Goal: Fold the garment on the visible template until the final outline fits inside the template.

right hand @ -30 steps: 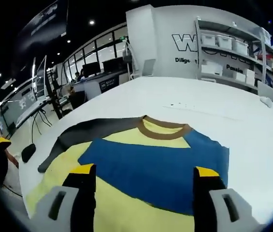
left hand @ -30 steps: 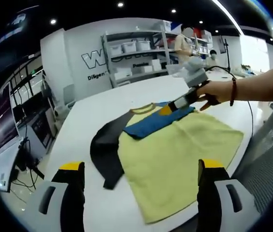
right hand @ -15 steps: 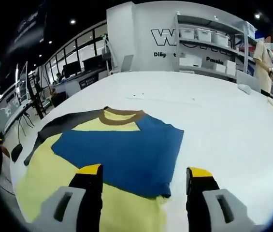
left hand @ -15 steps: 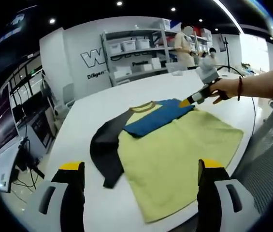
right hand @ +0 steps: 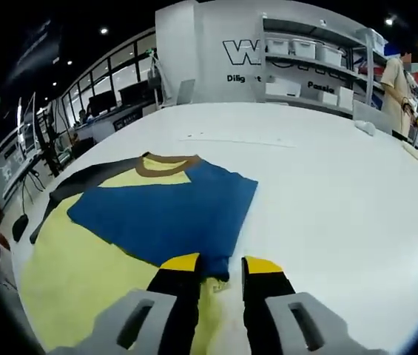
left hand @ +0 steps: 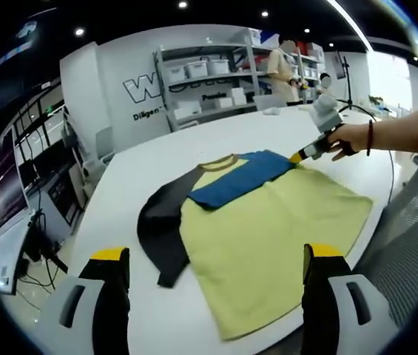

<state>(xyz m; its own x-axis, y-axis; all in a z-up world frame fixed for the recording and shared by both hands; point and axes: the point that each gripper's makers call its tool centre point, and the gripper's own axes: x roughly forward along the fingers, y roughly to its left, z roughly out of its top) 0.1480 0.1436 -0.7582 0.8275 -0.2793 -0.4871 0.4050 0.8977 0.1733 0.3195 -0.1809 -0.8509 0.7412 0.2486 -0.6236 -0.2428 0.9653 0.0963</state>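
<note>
Working across the big white table point(left hand: 157, 159), you are only partway through — the yellow garment point(left hand: 268, 237) is lying flat near the table's near edge, its blue sleeve point(right hand: 164, 214) already folded over the chest, while the dark sleeve point(left hand: 160, 229) is spread out to the side, not yet folded. No template outline is showing that I can make out. Your right gripper point(right hand: 216, 270) is sitting with jaws nearly closed at the blue sleeve's corner — whether cloth is pinched, I cannot tell. Your left gripper point(left hand: 212, 259) is hanging wide apart, holding nothing.
</note>
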